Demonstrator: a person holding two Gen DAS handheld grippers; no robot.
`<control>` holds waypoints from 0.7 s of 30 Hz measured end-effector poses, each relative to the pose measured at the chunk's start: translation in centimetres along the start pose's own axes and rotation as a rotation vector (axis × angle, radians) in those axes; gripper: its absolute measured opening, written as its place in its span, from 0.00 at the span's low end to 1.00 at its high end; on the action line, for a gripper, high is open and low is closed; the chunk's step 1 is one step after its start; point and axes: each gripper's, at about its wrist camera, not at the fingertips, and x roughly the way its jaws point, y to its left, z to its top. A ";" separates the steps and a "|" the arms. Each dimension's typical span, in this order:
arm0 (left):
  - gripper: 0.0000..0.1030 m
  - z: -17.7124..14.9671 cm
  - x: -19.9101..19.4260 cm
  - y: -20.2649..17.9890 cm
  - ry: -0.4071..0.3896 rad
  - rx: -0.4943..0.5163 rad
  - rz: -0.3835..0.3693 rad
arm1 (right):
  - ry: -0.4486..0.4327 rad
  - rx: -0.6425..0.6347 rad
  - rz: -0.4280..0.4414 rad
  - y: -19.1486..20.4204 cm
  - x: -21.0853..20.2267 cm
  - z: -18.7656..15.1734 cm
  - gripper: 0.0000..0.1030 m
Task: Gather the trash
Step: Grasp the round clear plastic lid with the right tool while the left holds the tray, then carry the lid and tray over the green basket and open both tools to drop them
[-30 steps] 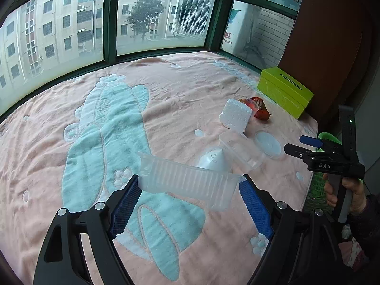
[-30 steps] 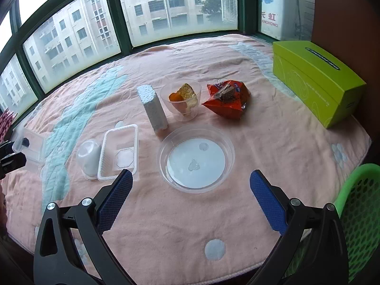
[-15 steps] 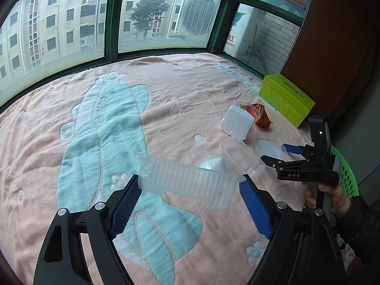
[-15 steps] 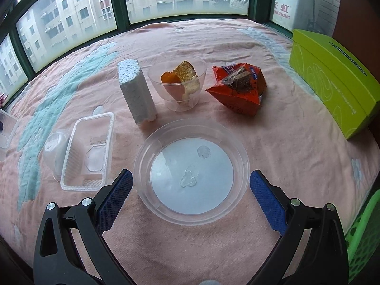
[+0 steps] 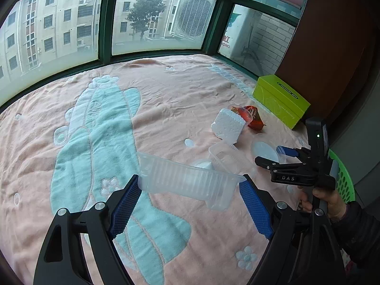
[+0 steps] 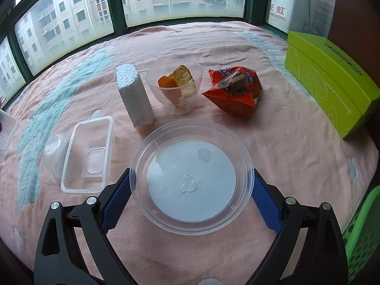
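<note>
The right gripper point(image 6: 191, 190) had come forward and down over the last second, so that the round clear plastic lid point(image 6: 191, 181), well ahead of it a second earlier, now lay between its 2 blue pads. Its jaws were closing; the pads stood at the rim on either side, and whether they already pressed it could not be told. That put the lid next in line for pickup.

The left gripper point(image 5: 190, 199) had not changed: it stayed clamped on the ribbed clear plastic tray point(image 5: 187, 180), held off the pink blanket point(image 5: 166, 99), still undelivered.

The green mesh basket point(image 6: 361, 235) sat at the right edge, just beside the right gripper, presumably the place for the trash. On the blanket there remained 5 other pieces:
1. a white foam block point(image 6: 134, 99)
2. a clear cup with food scraps point(image 6: 174, 86)
3. an orange snack wrapper point(image 6: 234, 92)
4. a clear rectangular container point(image 6: 89, 154)
5. a small overturned clear cup point(image 6: 55, 153) touching it

The green cardboard box point(image 6: 330, 80) stood apart.
</note>
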 end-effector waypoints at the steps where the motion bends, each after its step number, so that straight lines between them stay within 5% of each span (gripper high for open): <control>1: 0.78 0.1 -0.1 -0.2 -0.002 0.003 -0.002 | -0.006 0.004 -0.001 -0.1 -0.5 0.0 0.90; 21: 0.78 1.7 0.0 -8.9 -0.023 0.101 -0.108 | -0.139 0.146 -0.083 -4.9 -13.4 -3.4 0.90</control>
